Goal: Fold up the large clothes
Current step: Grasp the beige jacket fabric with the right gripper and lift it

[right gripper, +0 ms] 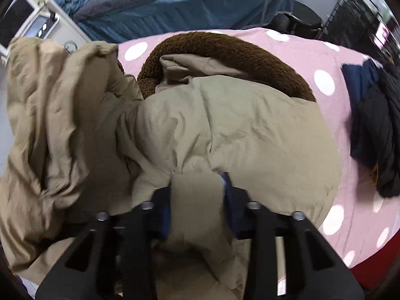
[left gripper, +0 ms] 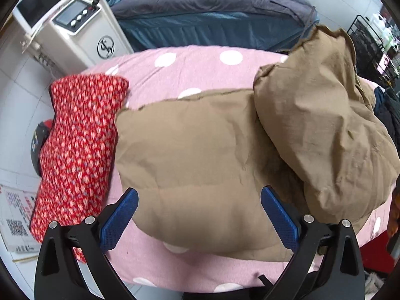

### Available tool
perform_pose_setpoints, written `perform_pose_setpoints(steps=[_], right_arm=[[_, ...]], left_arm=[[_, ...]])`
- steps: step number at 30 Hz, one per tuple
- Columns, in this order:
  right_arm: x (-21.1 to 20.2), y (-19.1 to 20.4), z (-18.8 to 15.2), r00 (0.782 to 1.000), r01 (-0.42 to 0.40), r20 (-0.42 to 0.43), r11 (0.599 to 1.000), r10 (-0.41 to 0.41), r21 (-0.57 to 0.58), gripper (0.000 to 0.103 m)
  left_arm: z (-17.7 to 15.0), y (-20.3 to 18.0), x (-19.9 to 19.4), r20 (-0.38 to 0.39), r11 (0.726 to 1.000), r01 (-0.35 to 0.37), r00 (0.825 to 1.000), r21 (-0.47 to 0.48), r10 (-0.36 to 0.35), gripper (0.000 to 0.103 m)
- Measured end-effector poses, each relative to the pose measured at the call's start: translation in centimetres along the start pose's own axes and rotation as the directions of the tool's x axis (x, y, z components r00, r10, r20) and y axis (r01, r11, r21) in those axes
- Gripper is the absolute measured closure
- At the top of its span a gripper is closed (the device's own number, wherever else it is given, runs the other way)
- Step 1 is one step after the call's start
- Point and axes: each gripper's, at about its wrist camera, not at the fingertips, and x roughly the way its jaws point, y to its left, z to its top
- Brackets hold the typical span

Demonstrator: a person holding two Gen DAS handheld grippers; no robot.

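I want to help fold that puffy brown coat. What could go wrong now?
1. The right tool pinches only a small bit of the coat, so the puffy fabric might slip out when lifted.
2. The left tool is open and holds nothing, so the coat's other side could sag or unfold.
3. The red cloth lies right beside the coat and could get dragged along.

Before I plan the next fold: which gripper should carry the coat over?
Right. The right gripper is shut on a bunch of the coat; the left gripper is open above the coat's flat part, holding nothing.
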Motion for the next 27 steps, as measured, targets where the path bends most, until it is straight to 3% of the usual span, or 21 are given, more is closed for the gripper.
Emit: perform_pose_setpoints(steps=[4, 10, 14, 17, 22, 27], right_arm=[[-2.0, -3.2, -2.6, 0.998, -0.022, 0.068, 0.992, 0.013, 0.127, 0.087], [-4.6, -7.6, -9.1, 0.986, 0.074, 0.125, 0.967, -0.107, 0.244, 0.088], [-5.0, -10.9, -14.0, 0.974, 0.172, 0.084, 0.929, -0.210, 0.328, 0.089], [-4.0, -14.2, -18.7, 0.958, 0.263, -0.002, 0.876, -0.287, 0.404, 0.089], [-1.8, -15.6, -23.4, 0.960, 0.274, -0.084, 0.849, -0.266, 0.452, 0.088], [-1.8, -14.2, -24.8, 0.957, 0.282, -0.077, 0.837, -0.280, 0.469, 0.079]], left_arm=[[0.5, 0.0, -1.3, 0.048, 1.000, -0.008, 0.999, 0.022, 0.007, 0.007], [-0.3, -0.5, -2.4, 0.076, 0.998, 0.007, 0.997, 0.062, -0.012, 0.007], [-1.1, -1.4, -2.5, 0.073, 0.994, 0.027, 0.997, 0.110, -0.035, 0.006], [-1.1, -2.0, -2.4, 0.077, 0.988, 0.033, 0.996, 0.150, -0.045, 0.006], [0.8, -4.1, -2.3, 0.133, 0.969, 0.081, 0.985, 0.232, -0.114, 0.006], [4.4, -6.6, 1.3, 0.083, 0.931, 0.162, 0.976, 0.326, -0.199, 0.006]])
